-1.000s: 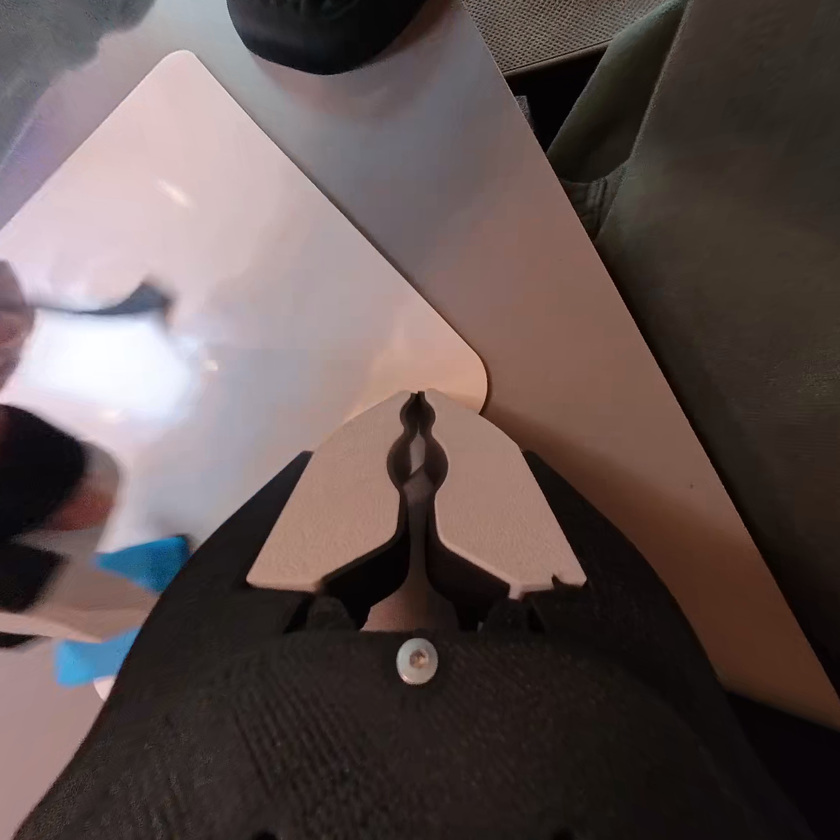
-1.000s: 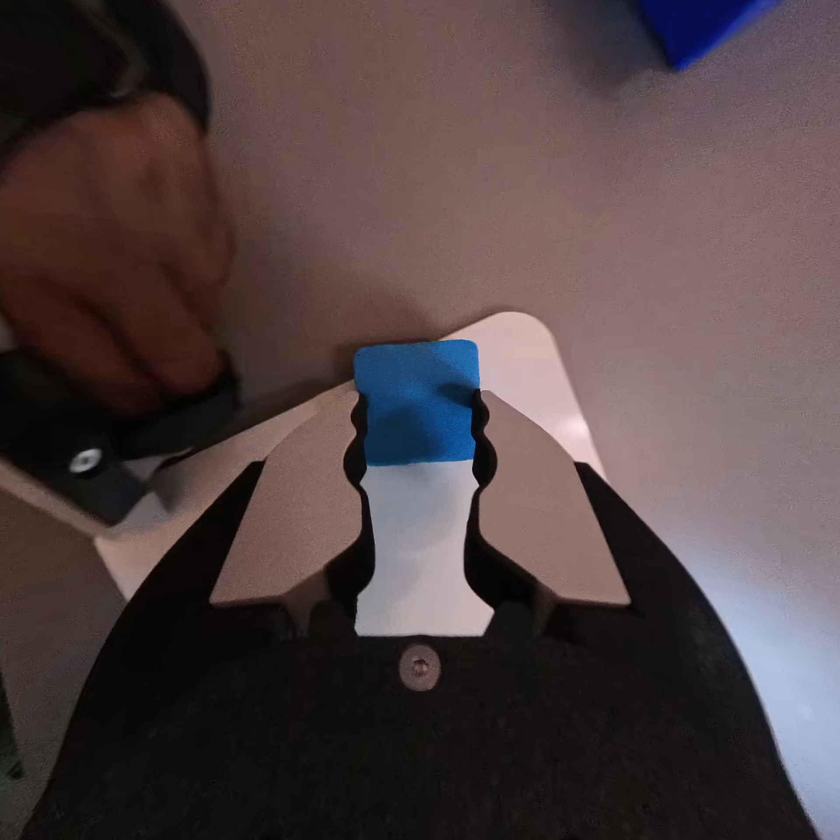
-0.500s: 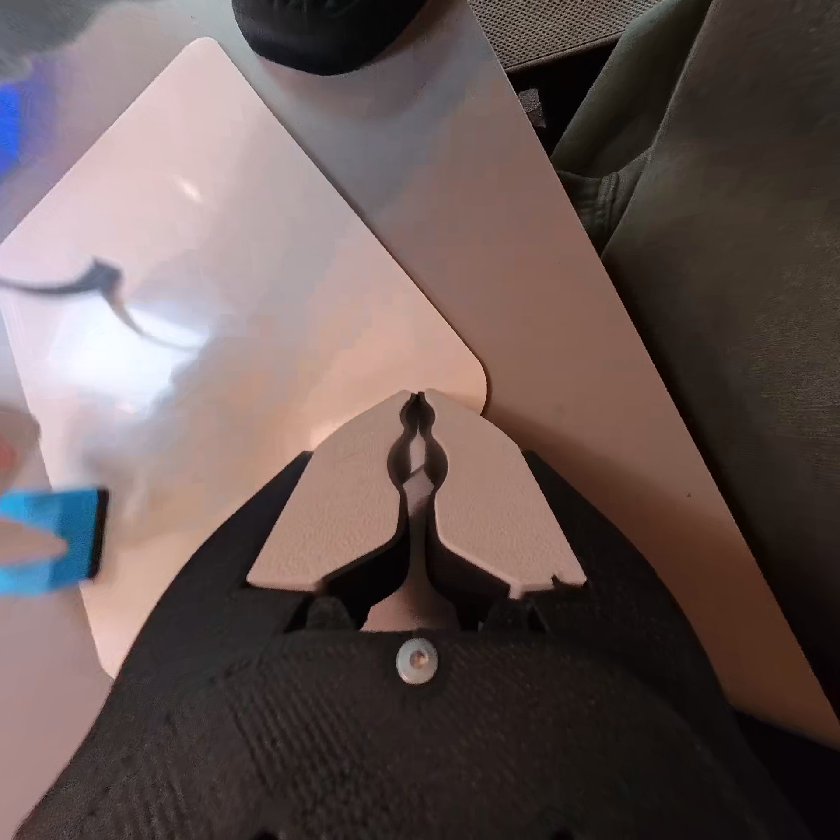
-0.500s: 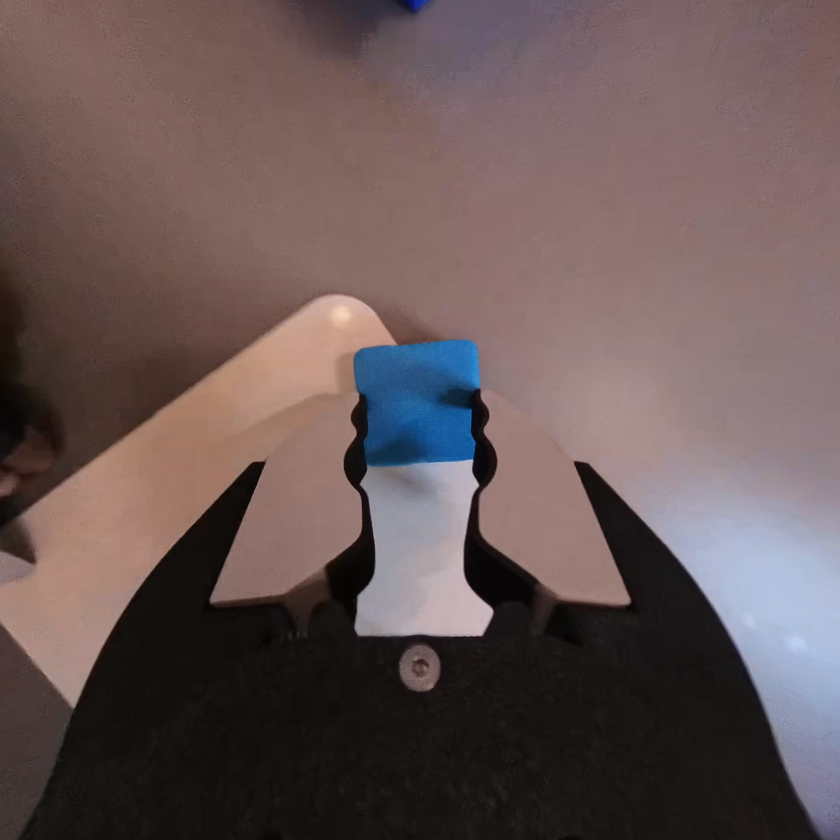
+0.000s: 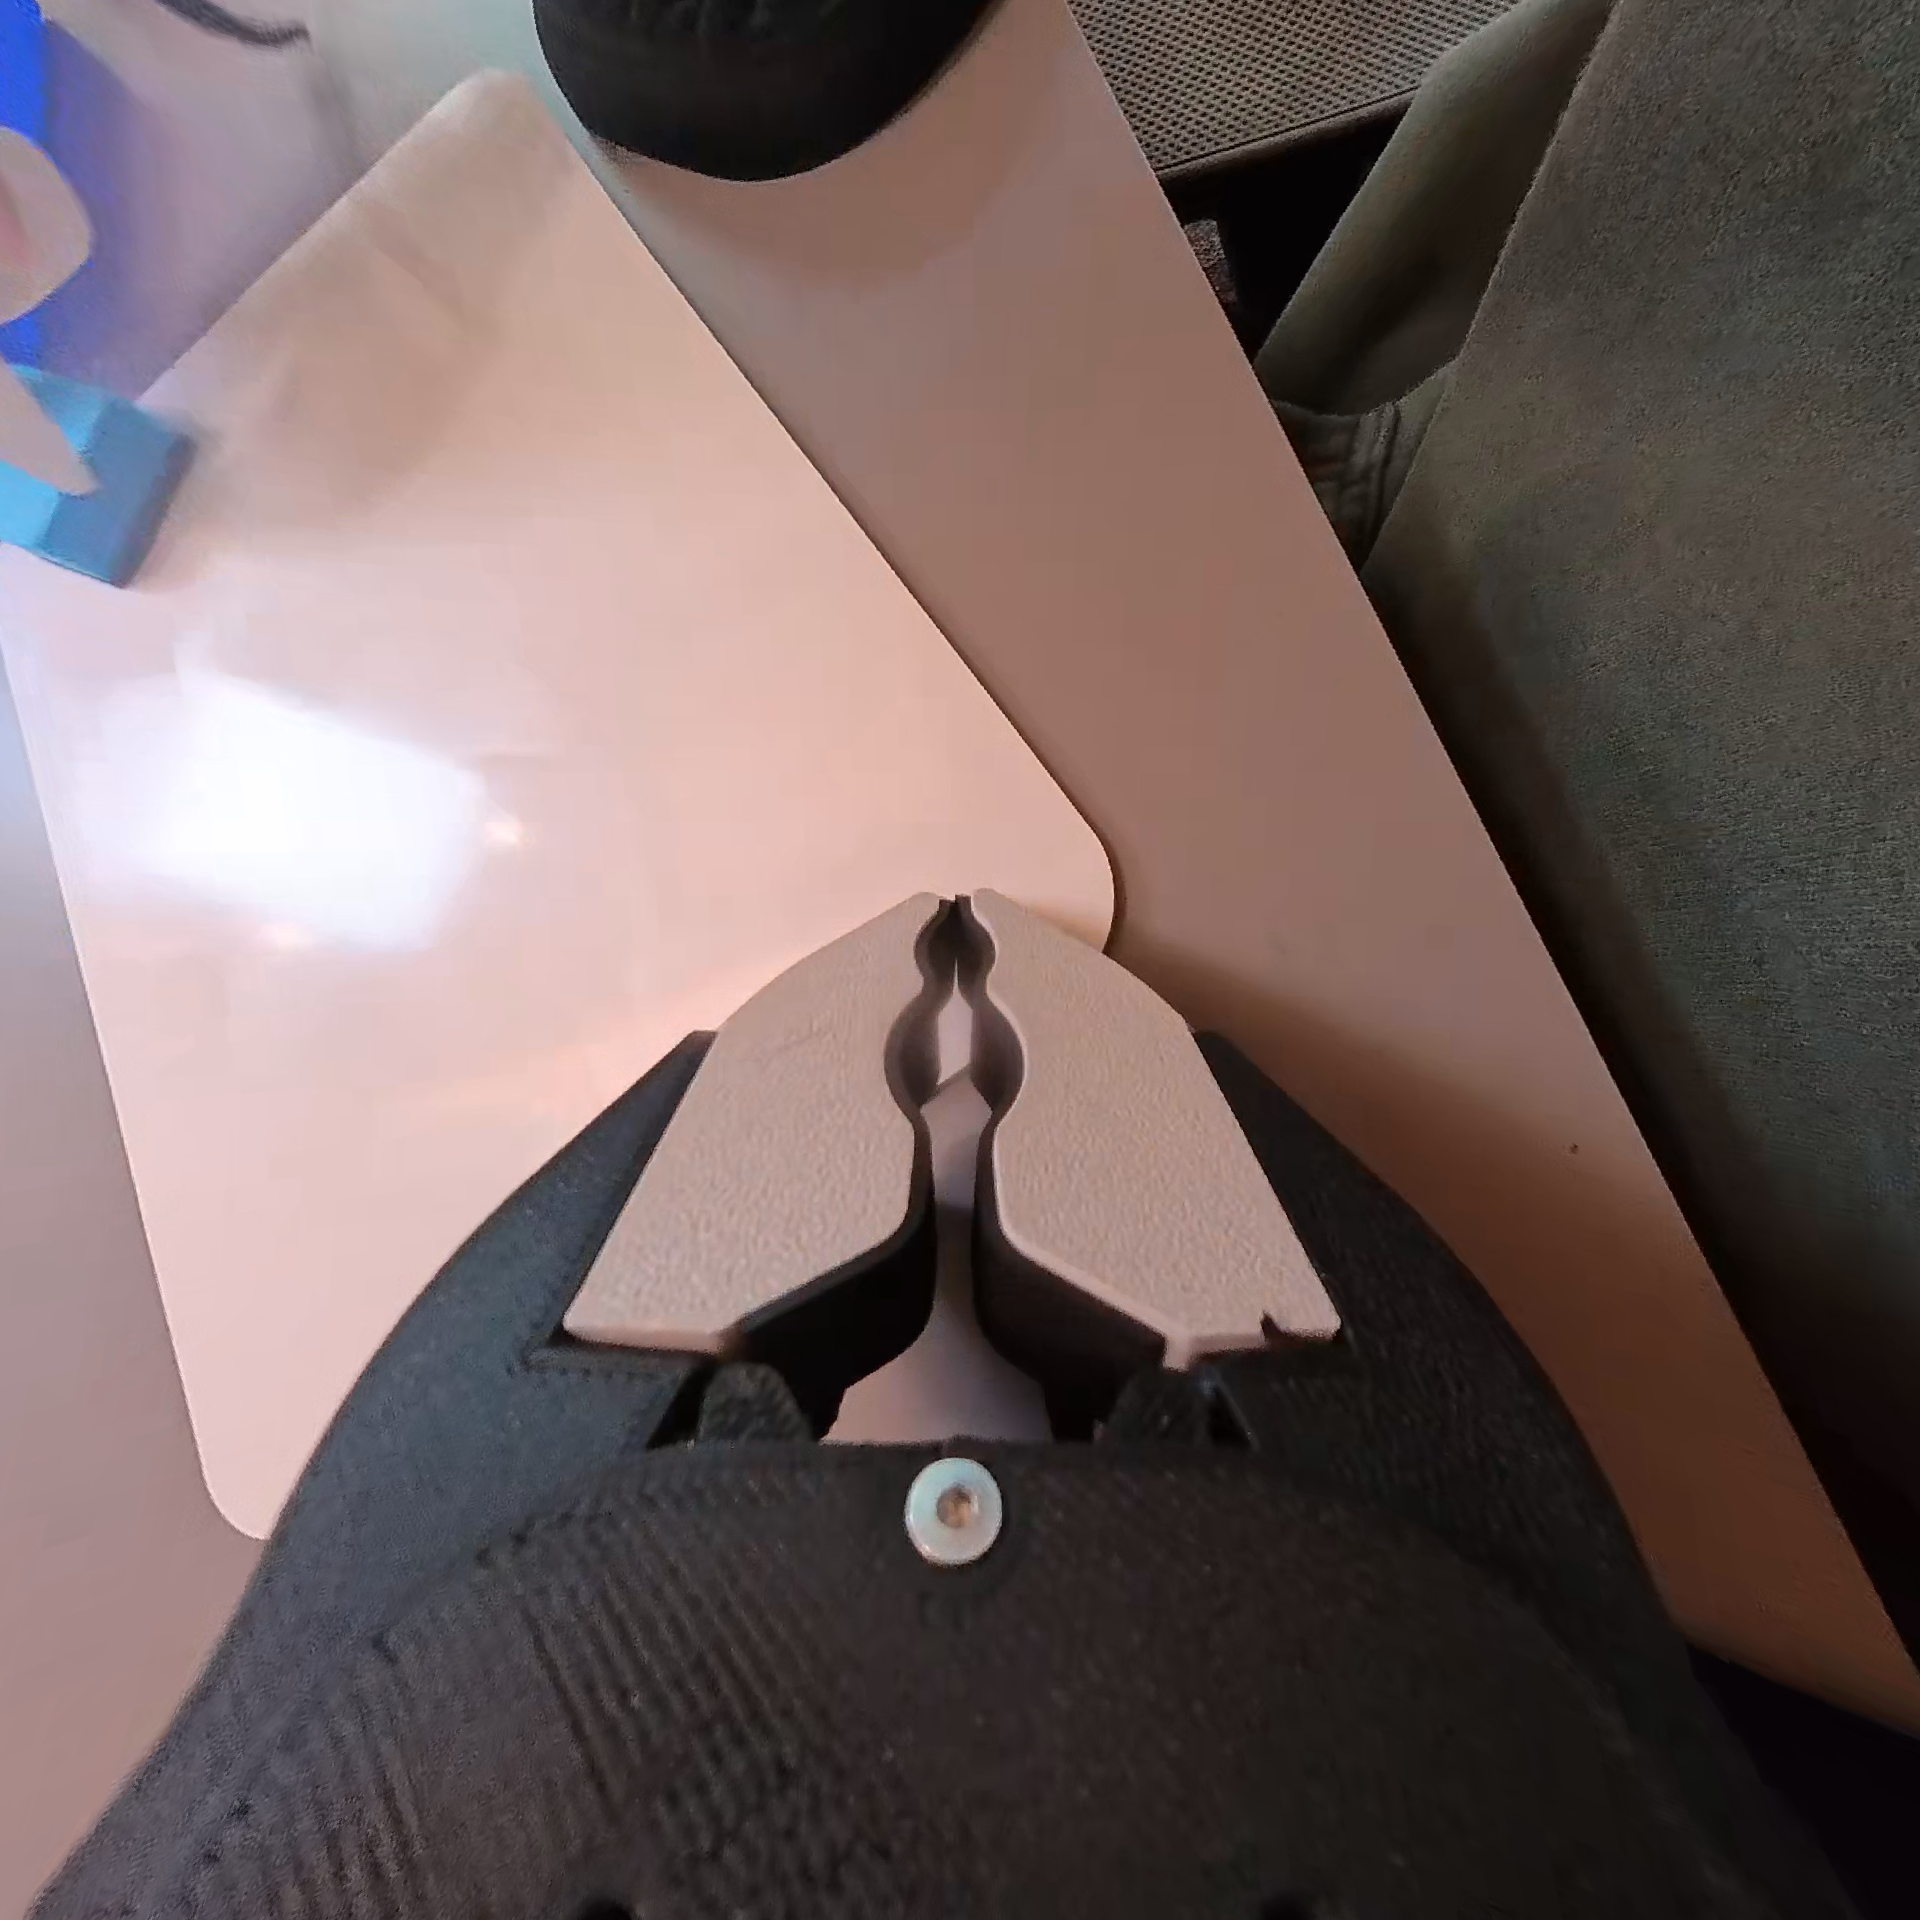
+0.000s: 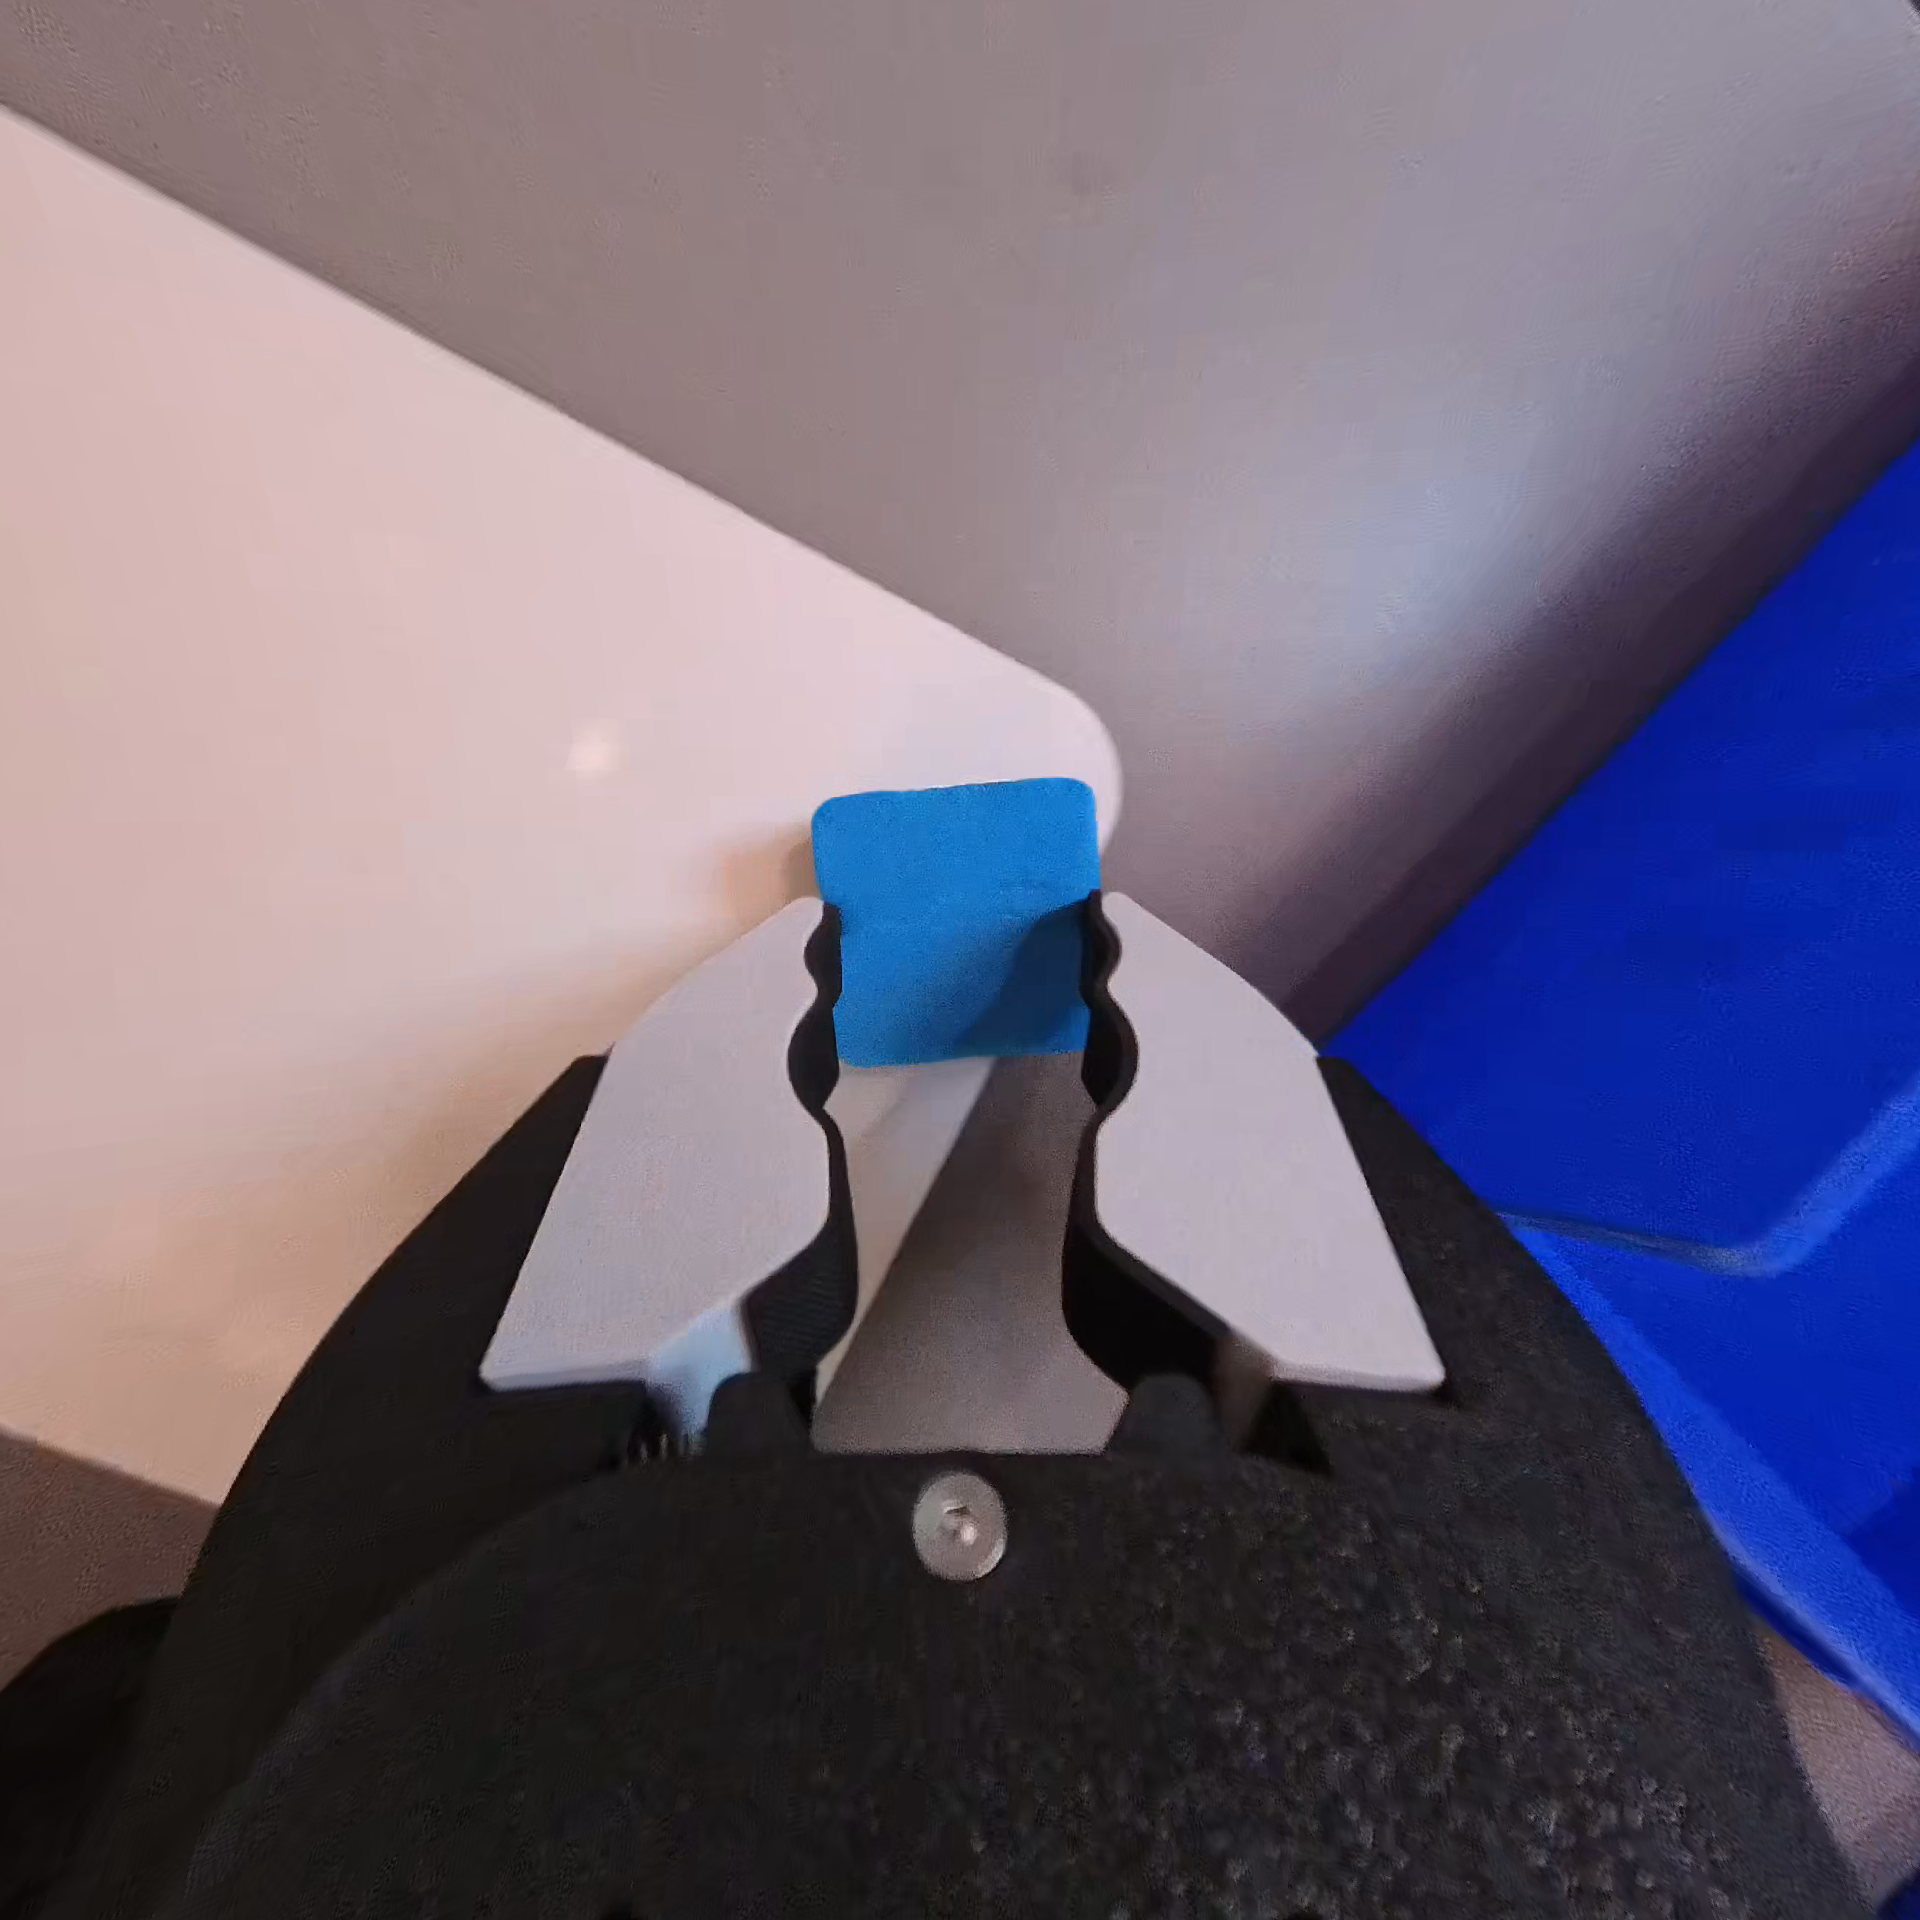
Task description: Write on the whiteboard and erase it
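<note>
Step in hand: erasing, near its end by judgement. Right gripper (image 6: 956, 914) pinches eraser (image 6: 956, 925) at whiteboard (image 6: 364, 727) corner, beside blue bin (image 6: 1662, 987). Left gripper (image 5: 961, 909) pressed together, empty, tips over near corner of whiteboard (image 5: 520, 727), likely steadying it. Board face shows no marks. Next: lift eraser clear, set down.

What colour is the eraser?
Bright blue; the eraser shows best in the right wrist view.

Two black textured hand-held gripper (image 5: 961, 914) bodies, pale grey wavy-edged fingers (image 6: 675, 1164), one silver screw (image 6: 958, 1525) each.
</note>
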